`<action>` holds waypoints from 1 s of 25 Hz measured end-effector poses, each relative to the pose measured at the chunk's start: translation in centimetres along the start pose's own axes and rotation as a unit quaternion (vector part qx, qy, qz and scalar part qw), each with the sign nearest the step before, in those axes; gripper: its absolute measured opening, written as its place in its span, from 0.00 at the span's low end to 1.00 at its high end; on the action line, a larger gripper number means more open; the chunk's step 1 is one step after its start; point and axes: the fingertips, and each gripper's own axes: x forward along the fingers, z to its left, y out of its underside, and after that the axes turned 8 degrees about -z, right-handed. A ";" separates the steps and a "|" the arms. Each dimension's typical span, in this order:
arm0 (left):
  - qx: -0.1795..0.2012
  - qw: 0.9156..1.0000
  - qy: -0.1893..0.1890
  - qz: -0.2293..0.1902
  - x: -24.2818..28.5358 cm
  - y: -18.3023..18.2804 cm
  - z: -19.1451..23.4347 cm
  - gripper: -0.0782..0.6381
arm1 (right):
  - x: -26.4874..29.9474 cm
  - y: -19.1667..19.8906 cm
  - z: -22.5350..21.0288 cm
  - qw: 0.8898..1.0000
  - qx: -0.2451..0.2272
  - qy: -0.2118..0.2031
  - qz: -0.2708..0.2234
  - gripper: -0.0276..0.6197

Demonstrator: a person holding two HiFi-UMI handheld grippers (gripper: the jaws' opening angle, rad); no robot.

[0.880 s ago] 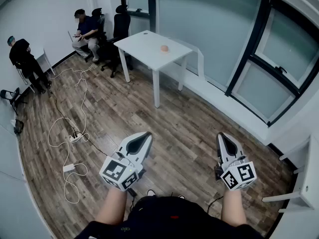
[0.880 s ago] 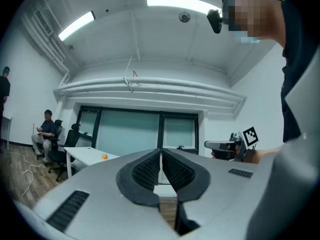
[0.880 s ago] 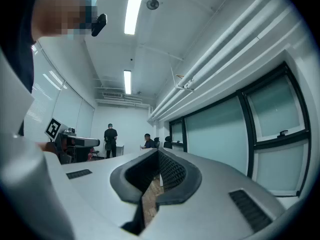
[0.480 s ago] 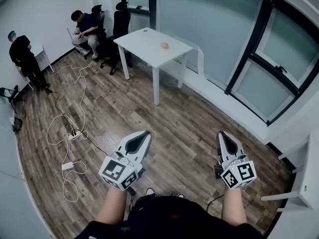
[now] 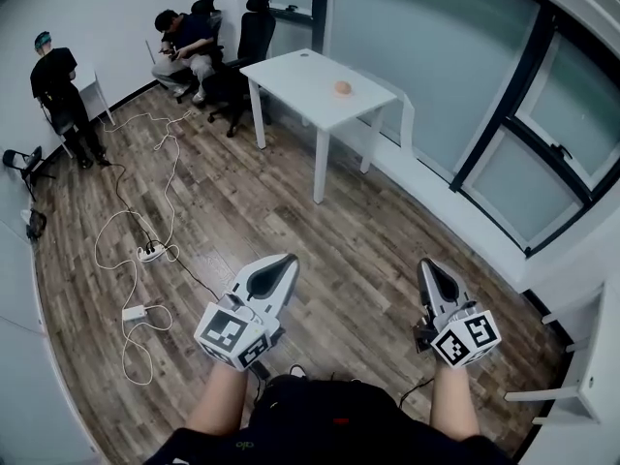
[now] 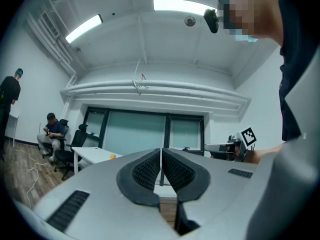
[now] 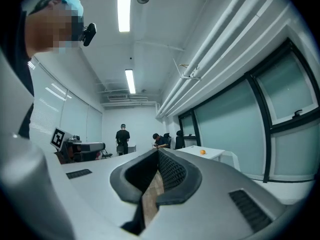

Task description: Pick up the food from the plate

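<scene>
A small orange piece of food [image 5: 342, 88] lies on a pale plate on the white table [image 5: 300, 74] far across the room. It also shows as an orange dot, the food [image 6: 113, 156] in the left gripper view and the food [image 7: 202, 152] in the right gripper view. My left gripper [image 5: 282, 261] and right gripper [image 5: 427, 264] hang side by side over the wooden floor, far short of the table. Both are shut and hold nothing. In their own views the left gripper [image 6: 160, 154] and right gripper [image 7: 158, 152] point toward the table.
A seated person [image 5: 189, 42] and office chairs [image 5: 254, 25] are behind the table. Another person [image 5: 56, 83] stands by the left wall. White cables and a power strip [image 5: 150, 252] trail over the floor at the left. Glass panels [image 5: 455, 76] line the right side.
The head view has shifted, so the table and people sit a little further right and lower in the picture. Both grippers stay shut, in about the same places.
</scene>
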 end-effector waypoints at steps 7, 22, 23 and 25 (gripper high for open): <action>-0.013 1.000 -0.009 0.014 -2.7 1.3 4.6 0.16 | 4.5 3.8 5.2 0.998 -0.026 -0.040 0.036 0.08; 0.012 0.999 -0.024 0.018 4.6 2.1 11.6 0.16 | 14.1 5.5 -1.6 0.998 -0.034 -0.046 0.034 0.08; 0.015 0.999 -0.025 0.017 5.7 2.1 12.0 0.16 | 14.9 5.5 -2.6 0.998 -0.037 -0.047 0.033 0.08; 0.021 0.999 -0.026 0.019 8.2 2.3 12.8 0.16 | 16.5 5.5 -4.8 0.997 -0.042 -0.049 0.031 0.08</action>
